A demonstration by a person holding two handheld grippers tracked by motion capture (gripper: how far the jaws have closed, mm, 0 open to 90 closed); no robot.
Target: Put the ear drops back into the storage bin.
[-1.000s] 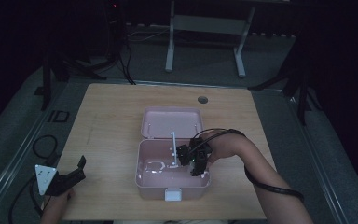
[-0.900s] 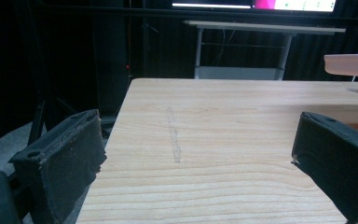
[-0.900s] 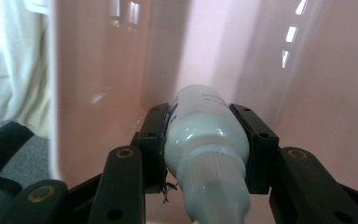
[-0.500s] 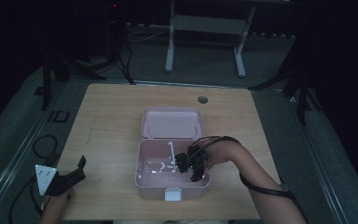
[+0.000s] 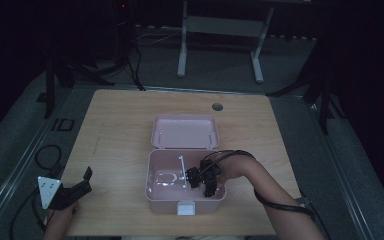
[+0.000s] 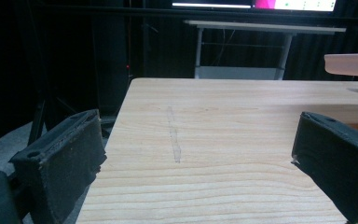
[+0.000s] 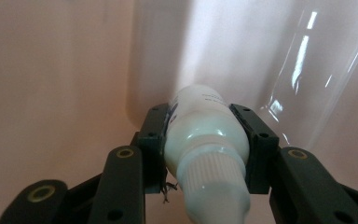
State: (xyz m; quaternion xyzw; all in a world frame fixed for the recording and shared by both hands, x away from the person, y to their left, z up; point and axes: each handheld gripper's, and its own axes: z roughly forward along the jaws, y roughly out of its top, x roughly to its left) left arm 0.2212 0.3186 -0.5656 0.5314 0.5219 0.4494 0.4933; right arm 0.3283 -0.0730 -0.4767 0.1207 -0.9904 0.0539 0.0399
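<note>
Since the earlier frame, the right claw [image 5: 200, 181] has been lowered from above the box rim down into the open pink box [image 5: 156, 192], while the left claw [image 5: 75, 187] has been kept where it was.

Between the right claw's two black pads a white plastic bottle [image 7: 205, 140] is clamped, held by its body just behind the ribbed white cap [image 7: 212, 179], which points back toward the camera in the right gripper view. Small dark print can be seen on the bottle's far end, along with a strip of blue at its left side, but the writing is too small and blurred to be read. Beyond the bottle, the glossy pink wall of the box is seen close by, with bright reflections on it.

In the high view the box is seen near the middle of the bench [image 5: 115, 135], toward its near edge, with its lid [image 5: 185, 132] swung open toward the far edge. A white latch [image 5: 185, 207] is seen on the near wall.

The left claw is held over the near left corner of the bench, its jaws spread wide with nothing between them; bare wood grain is seen between them in the left gripper view.
</note>
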